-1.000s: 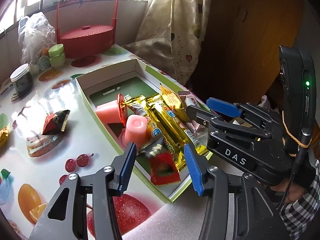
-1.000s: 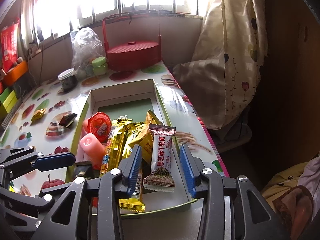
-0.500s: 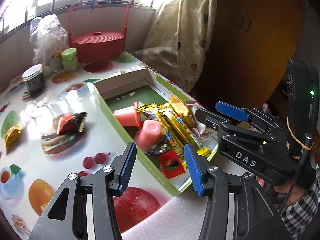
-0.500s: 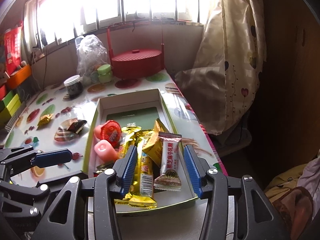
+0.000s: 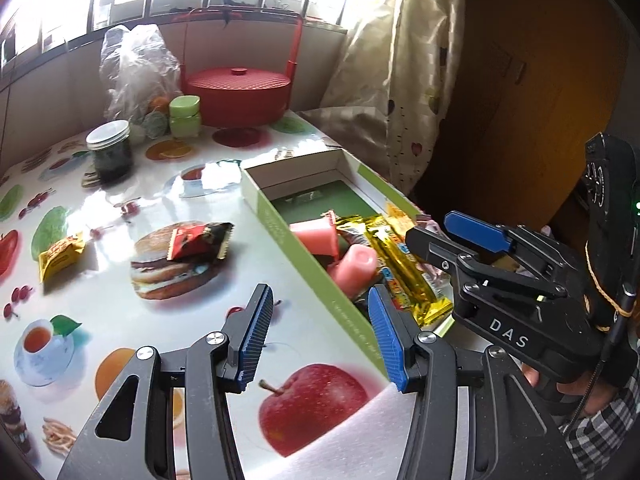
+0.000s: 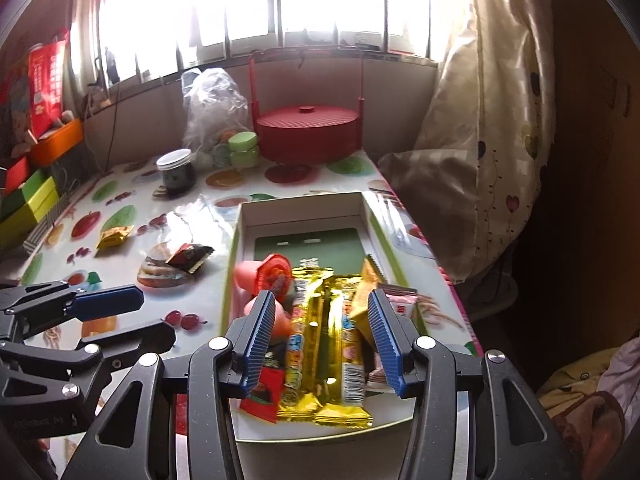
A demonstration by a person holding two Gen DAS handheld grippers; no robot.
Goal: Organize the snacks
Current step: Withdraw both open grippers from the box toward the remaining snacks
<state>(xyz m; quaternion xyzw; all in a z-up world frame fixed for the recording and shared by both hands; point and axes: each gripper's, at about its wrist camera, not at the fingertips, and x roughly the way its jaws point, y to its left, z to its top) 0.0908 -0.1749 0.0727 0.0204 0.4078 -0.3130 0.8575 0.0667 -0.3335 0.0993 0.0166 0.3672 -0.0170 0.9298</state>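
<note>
A green-rimmed box (image 5: 340, 312) (image 6: 376, 220) on the fruit-print table holds pink jelly cups (image 5: 354, 270) (image 6: 264, 276), gold bars (image 5: 404, 272) (image 6: 320, 340) and other packets. A red-black snack packet (image 5: 198, 240) (image 6: 190, 258) and a yellow packet (image 5: 60, 254) (image 6: 114, 236) lie loose on the table left of the box. My left gripper (image 5: 316, 336) is open and empty, above the table by the box's left wall. My right gripper (image 6: 320, 344) is open and empty above the box's near end; it also shows in the left wrist view (image 5: 476, 240).
A red lidded basket (image 5: 238, 92) (image 6: 308, 132), a clear bag (image 5: 136, 68), green jars (image 5: 184, 116) and a dark jar (image 5: 110, 150) stand at the table's far side. A curtain (image 6: 480, 120) hangs at the right. Coloured boxes (image 6: 28, 200) sit far left.
Both grippers have drawn back and risen from the box. The left one has swung left over the table, so the loose packets now show more centrally. Both stay open.
</note>
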